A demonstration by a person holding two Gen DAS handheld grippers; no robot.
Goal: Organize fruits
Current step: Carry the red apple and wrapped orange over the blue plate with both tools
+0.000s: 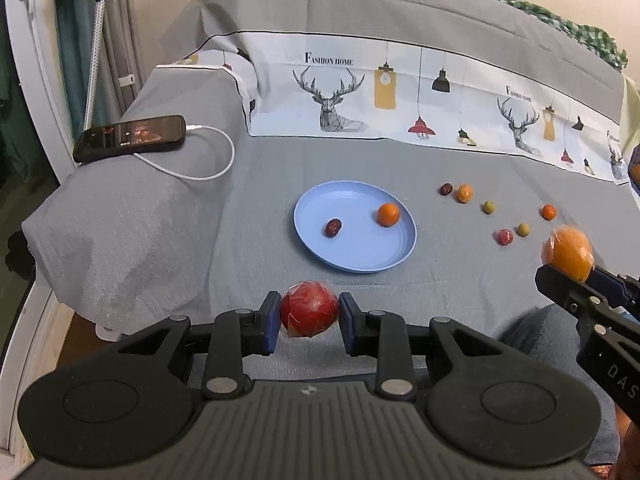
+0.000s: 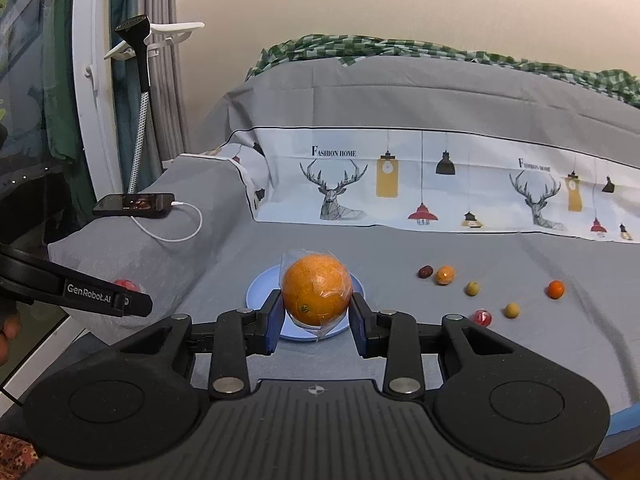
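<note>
My left gripper [image 1: 309, 317] is shut on a red apple [image 1: 309, 312] wrapped in clear film, held above the grey sheet in front of the blue plate [image 1: 360, 256]. The plate holds a small orange fruit [image 1: 388, 214] and a dark red date [image 1: 333, 227]. My right gripper [image 2: 317, 316] is shut on a film-wrapped orange [image 2: 317, 290], which hides most of the blue plate [image 2: 260, 292] behind it. In the left wrist view that orange [image 1: 568, 254] shows at the right edge. Several small fruits lie loose to the right of the plate, among them a kumquat [image 1: 465, 193] and a red one [image 1: 504, 236].
A black phone [image 1: 130, 138] with a white cable [image 1: 208, 168] lies on the raised grey cushion at the left. A printed deer-and-lamp cloth [image 1: 400, 100] covers the sofa back. A white frame and curtain stand at the far left.
</note>
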